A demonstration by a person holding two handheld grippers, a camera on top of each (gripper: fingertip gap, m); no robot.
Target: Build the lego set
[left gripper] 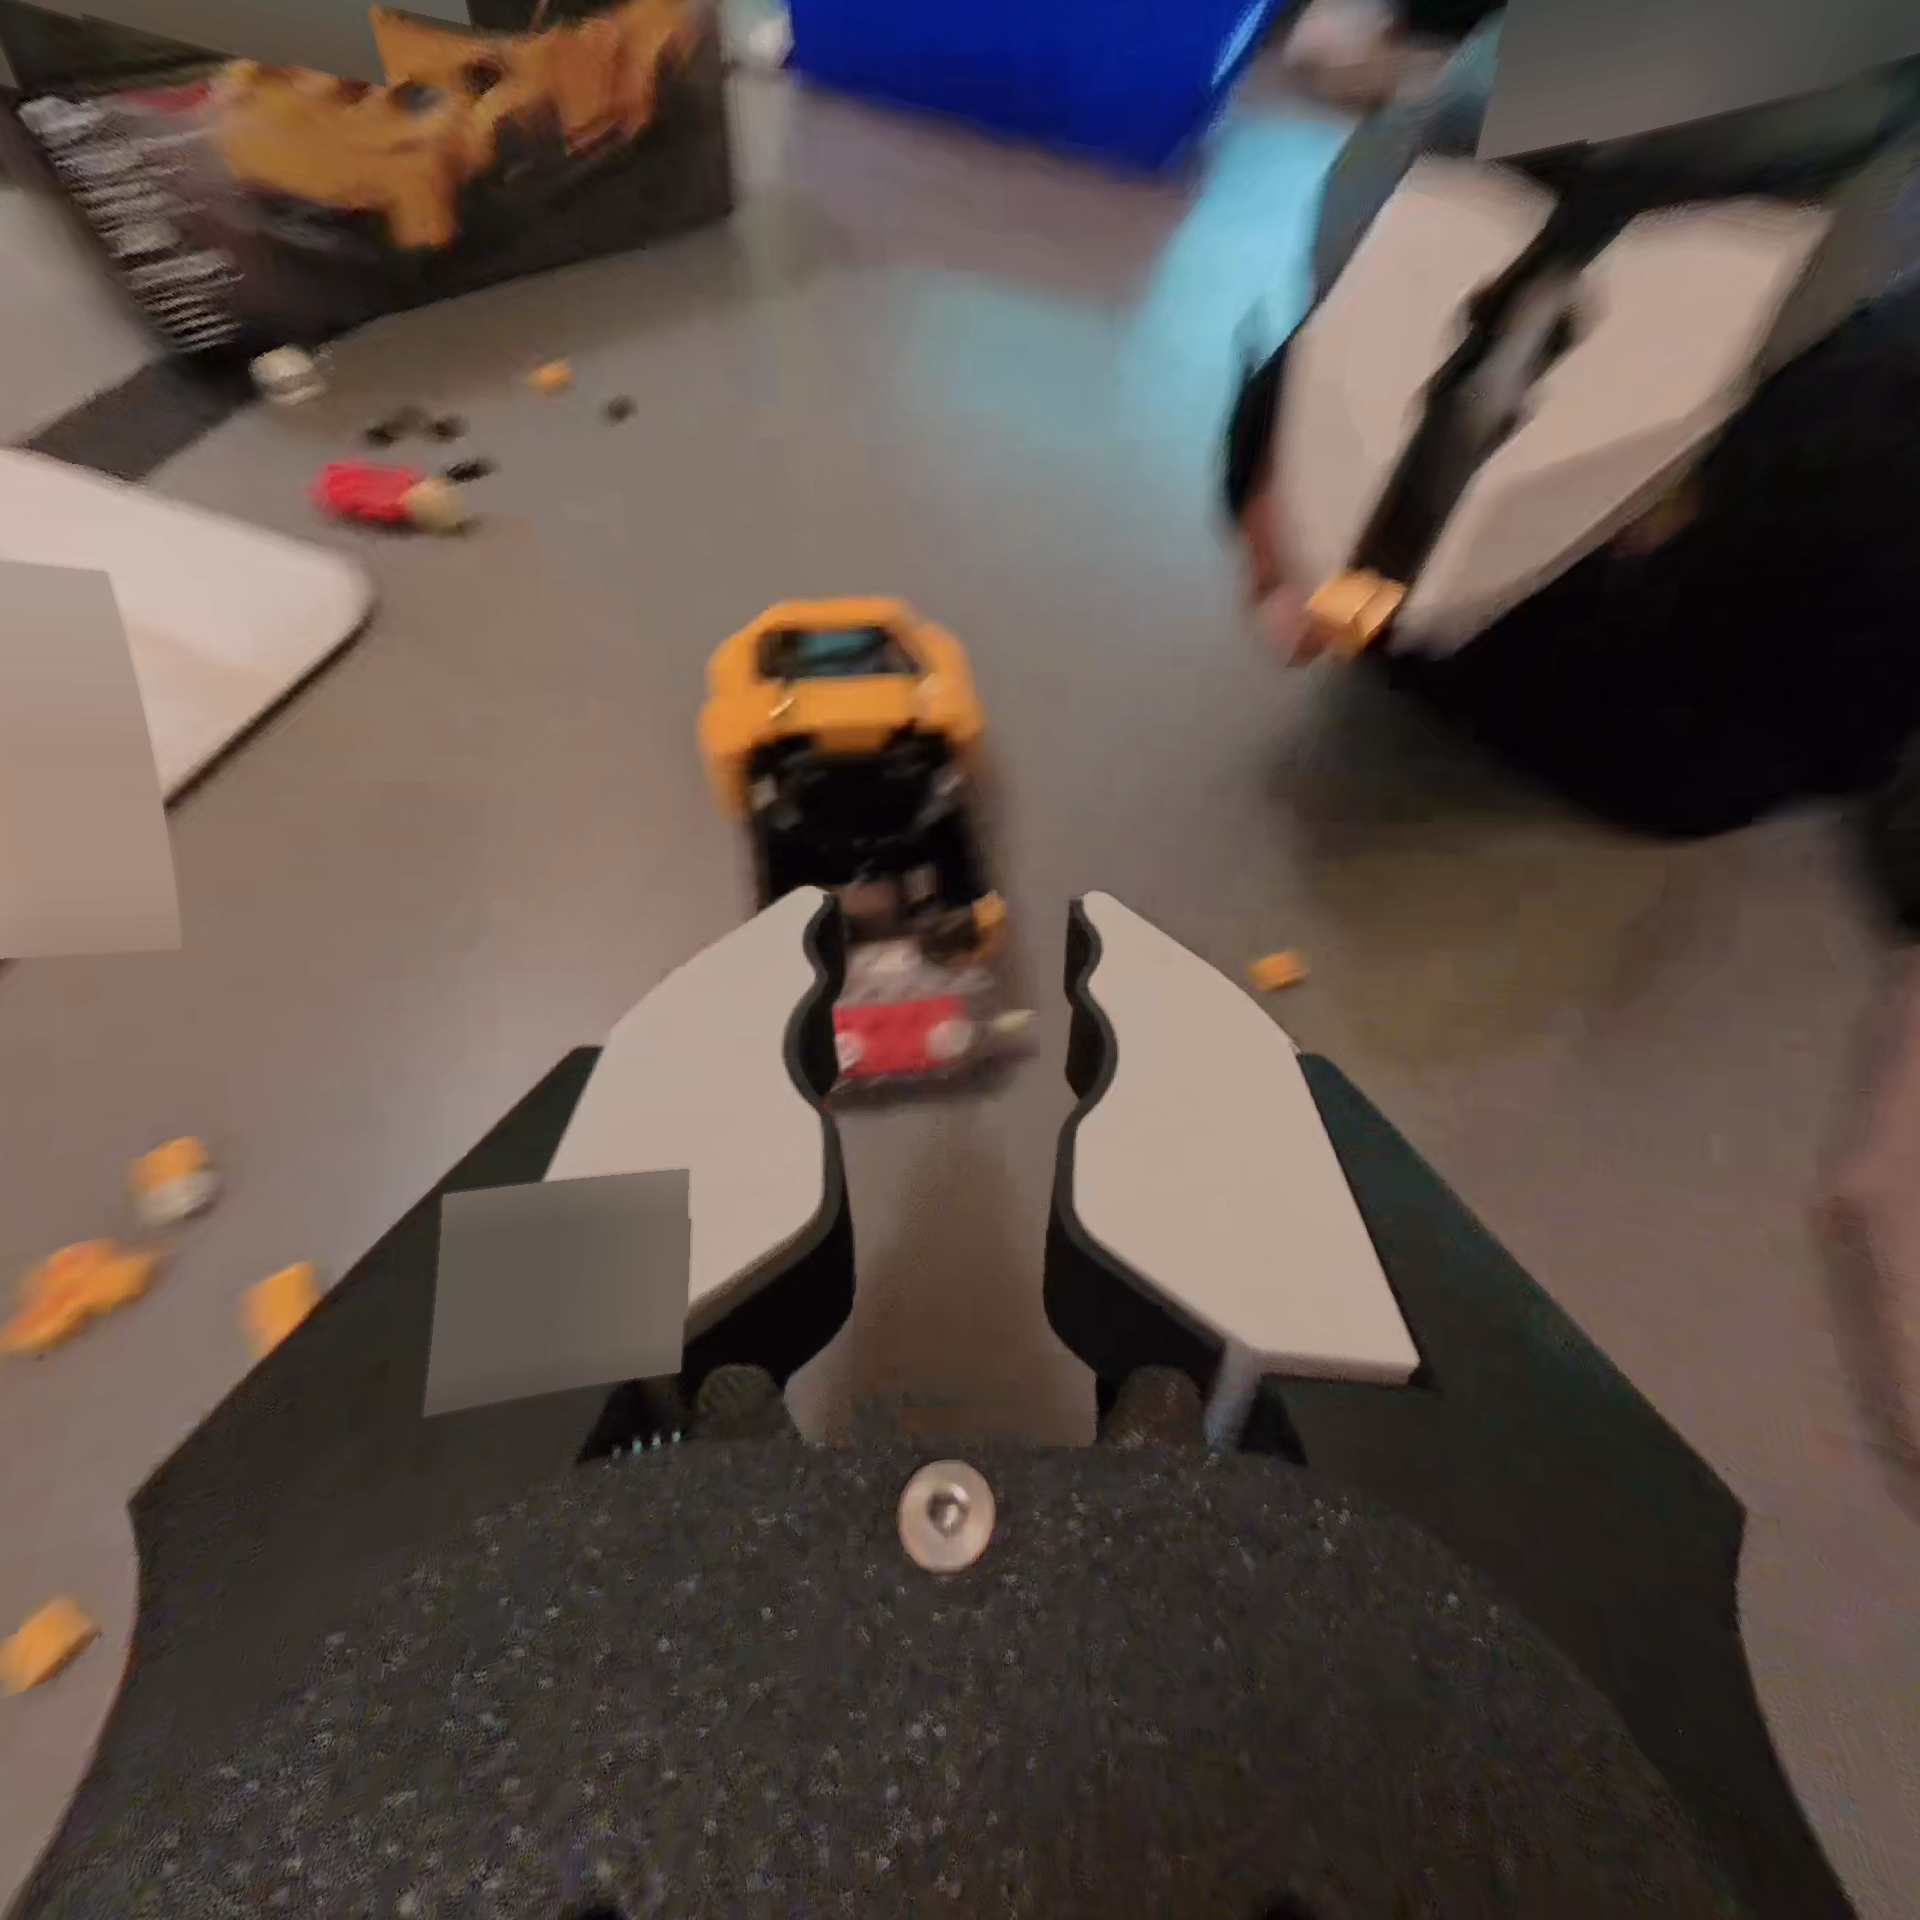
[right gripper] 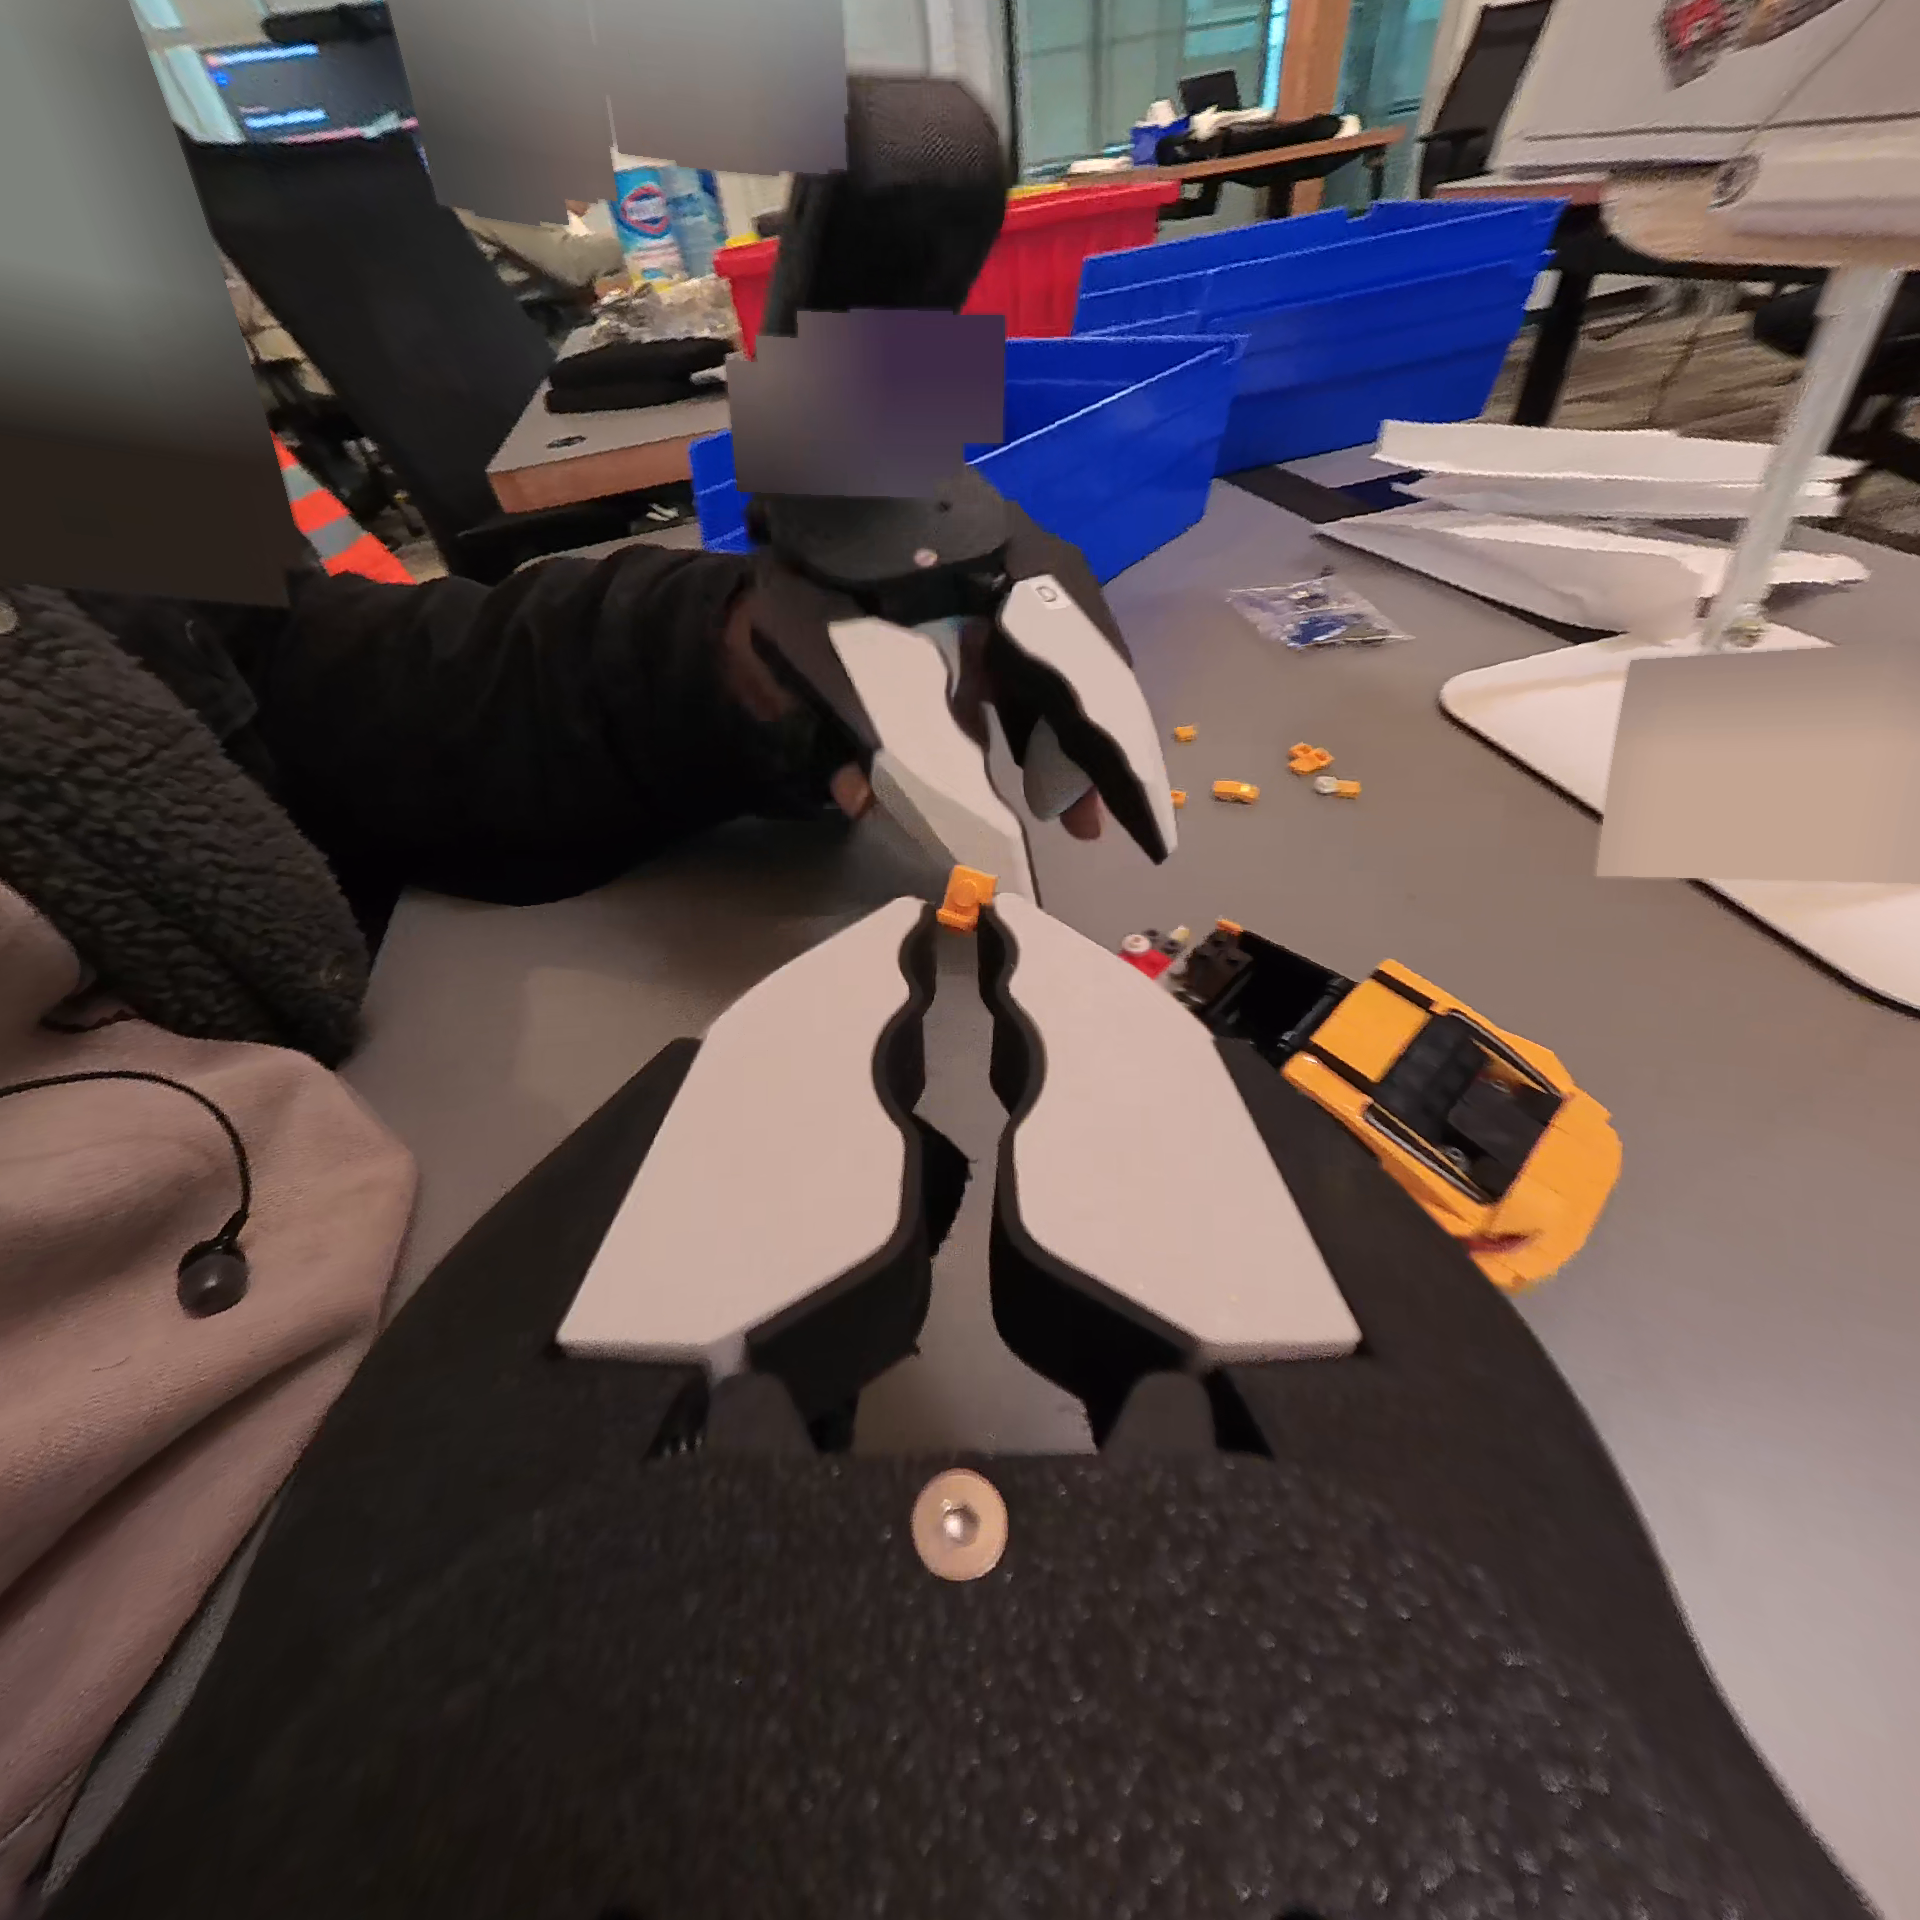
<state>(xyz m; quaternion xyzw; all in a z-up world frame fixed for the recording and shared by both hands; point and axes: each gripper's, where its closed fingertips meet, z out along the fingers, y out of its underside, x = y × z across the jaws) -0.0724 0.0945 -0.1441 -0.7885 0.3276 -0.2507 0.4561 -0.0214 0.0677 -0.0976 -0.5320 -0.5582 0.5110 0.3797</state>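
Your left gripper (left gripper: 948, 971) hung with jaws apart above the grey table (left gripper: 935, 436), over the red rear end of the half-built yellow toy car (left gripper: 847, 769), pads not pressing it. Your right gripper (left gripper: 1351, 613) pinched a small orange brick (left gripper: 1351, 611). Loose orange pieces (left gripper: 73, 1288) lay scattered, blurred.

grey table (right gripper: 1714, 1403) | orange toy car (right gripper: 1455, 1122) | loose orange bricks (right gripper: 1262, 774)

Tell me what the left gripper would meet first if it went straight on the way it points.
Most likely the orange and black brick car. The left gripper stands open, aimed along the car, whose red rear end shows between the fingers. Blur hides how high the gripper is, so it could pass over.
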